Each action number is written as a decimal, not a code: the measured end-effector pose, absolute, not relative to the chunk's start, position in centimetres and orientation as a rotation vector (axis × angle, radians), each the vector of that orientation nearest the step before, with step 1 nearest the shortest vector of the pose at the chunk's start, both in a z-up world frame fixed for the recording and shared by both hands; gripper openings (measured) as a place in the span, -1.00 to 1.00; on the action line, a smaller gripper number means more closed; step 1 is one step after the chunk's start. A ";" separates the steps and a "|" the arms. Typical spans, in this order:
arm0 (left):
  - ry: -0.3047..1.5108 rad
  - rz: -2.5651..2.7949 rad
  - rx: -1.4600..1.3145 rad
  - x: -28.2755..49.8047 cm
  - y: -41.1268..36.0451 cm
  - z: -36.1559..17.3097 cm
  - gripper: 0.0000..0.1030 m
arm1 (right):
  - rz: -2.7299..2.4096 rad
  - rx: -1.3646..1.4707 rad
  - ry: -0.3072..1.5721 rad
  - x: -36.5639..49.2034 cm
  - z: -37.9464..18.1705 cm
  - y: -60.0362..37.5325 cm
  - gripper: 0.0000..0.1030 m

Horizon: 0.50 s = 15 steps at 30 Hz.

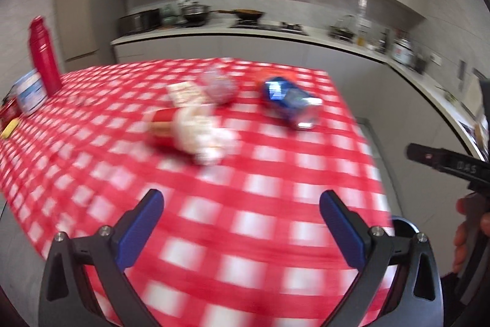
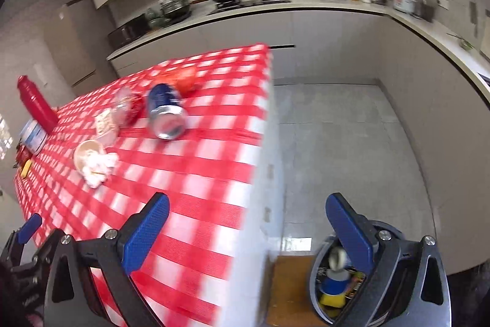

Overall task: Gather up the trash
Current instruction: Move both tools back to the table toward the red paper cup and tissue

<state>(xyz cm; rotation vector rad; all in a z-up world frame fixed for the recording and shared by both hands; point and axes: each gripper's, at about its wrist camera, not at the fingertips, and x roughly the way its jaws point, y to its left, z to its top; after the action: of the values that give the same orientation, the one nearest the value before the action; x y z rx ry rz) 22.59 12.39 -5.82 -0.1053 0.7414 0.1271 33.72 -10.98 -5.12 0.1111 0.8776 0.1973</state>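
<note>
Both sets of jaws gape wide with nothing between them: left gripper (image 1: 240, 222) hangs over the near tabletop (image 1: 214, 235), right gripper (image 2: 248, 230) straddles its edge above the trash bin (image 2: 318, 275) on the floor. Trash is well ahead: blue can (image 2: 165, 112) on its side, tipped paper cup (image 2: 87, 153) with crumpled tissue (image 2: 99, 166). Likely best: right takes the can across its body, not the ends, so it can't roll.

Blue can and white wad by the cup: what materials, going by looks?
Blue can: looks like thin metal, probably aluminium; the bare end is silvery and shiny, the body glossy blue print, with a dented look. White wad: likely crumpled tissue or paper; matte white with soft irregular folds, spilling from the paper-like cup. Motion blur leaves both uncertain.
</note>
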 end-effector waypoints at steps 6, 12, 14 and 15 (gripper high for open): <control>0.750 0.208 -0.142 22.6 19.3 -7.0 0.98 | 0.303 0.060 0.898 35.5 -6.0 -3.1 1.00; 0.790 0.224 -0.164 22.9 23.3 -8.6 0.96 | 0.439 -0.006 0.963 36.4 -8.6 5.4 0.61; 0.794 0.221 -0.164 23.2 24.1 -8.7 0.96 | 0.474 -0.018 0.977 36.7 -9.4 7.7 0.58; 0.792 0.216 -0.163 23.4 24.4 -8.8 0.96 | 0.481 -0.022 0.978 36.8 -9.7 8.4 0.58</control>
<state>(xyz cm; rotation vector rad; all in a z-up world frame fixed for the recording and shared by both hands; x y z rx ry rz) 23.38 24.43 -8.77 -0.1626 0.7919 0.2164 36.79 8.43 -9.66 -0.0222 0.9777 0.4814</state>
